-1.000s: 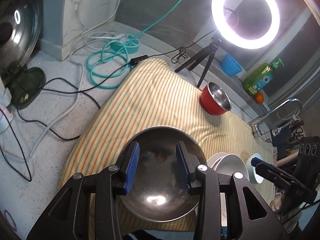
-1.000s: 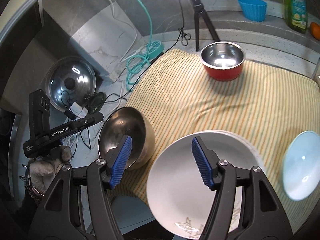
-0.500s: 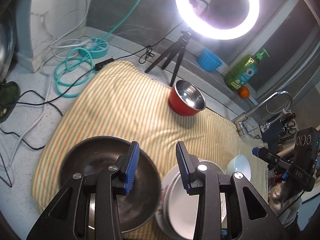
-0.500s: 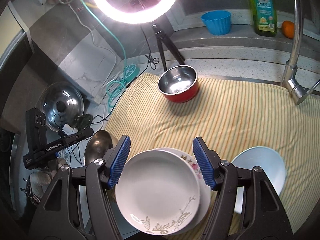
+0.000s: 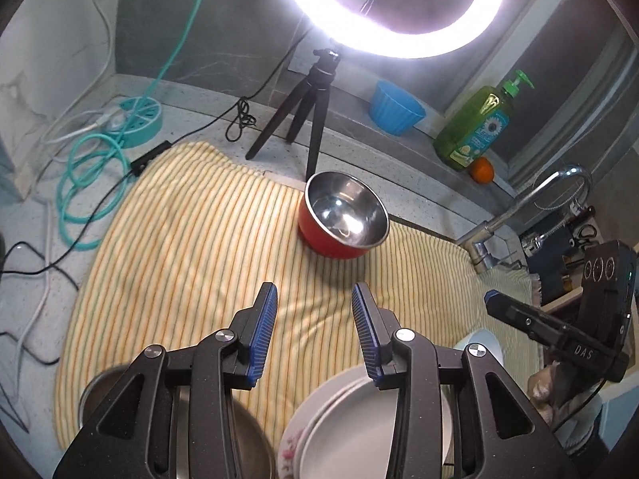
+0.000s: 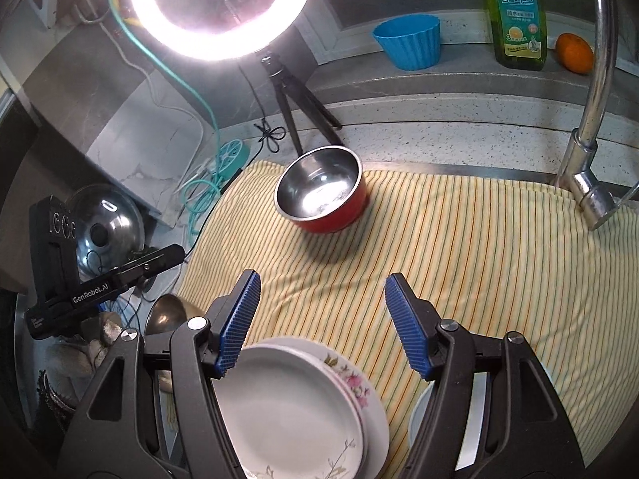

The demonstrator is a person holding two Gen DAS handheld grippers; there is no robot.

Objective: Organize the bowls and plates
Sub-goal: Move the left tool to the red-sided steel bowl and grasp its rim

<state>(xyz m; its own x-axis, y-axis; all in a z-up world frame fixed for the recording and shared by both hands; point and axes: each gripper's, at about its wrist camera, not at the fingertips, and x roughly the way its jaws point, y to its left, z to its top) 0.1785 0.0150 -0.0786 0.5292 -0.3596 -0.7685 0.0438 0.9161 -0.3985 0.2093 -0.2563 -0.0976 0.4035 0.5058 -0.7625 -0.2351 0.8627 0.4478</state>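
- The surface (image 5: 419, 207) is a speckled stone counter, covered largely by a yellow striped cloth (image 5: 191, 247).
- A lit ring light (image 6: 219, 8) on a tripod (image 5: 303, 119) is placed behind the cloth; a blue cup (image 6: 411, 42), a green soap bottle (image 5: 475, 123), an orange (image 6: 575, 52) and a faucet (image 6: 591, 127) are seen along the back.
- A red bowl (image 5: 343, 215) is set upright on the far part of the cloth.
- Stacked plates (image 6: 303, 407) lie at the near edge, partly hidden by the right gripper (image 6: 319, 319).
- A metal bowl (image 5: 239, 439) and a pale bowl (image 5: 483, 343) are cut off by gripper bodies.
- The fingers of the left gripper (image 5: 313, 327) are held apart, nothing between; the right fingers are likewise apart and empty.
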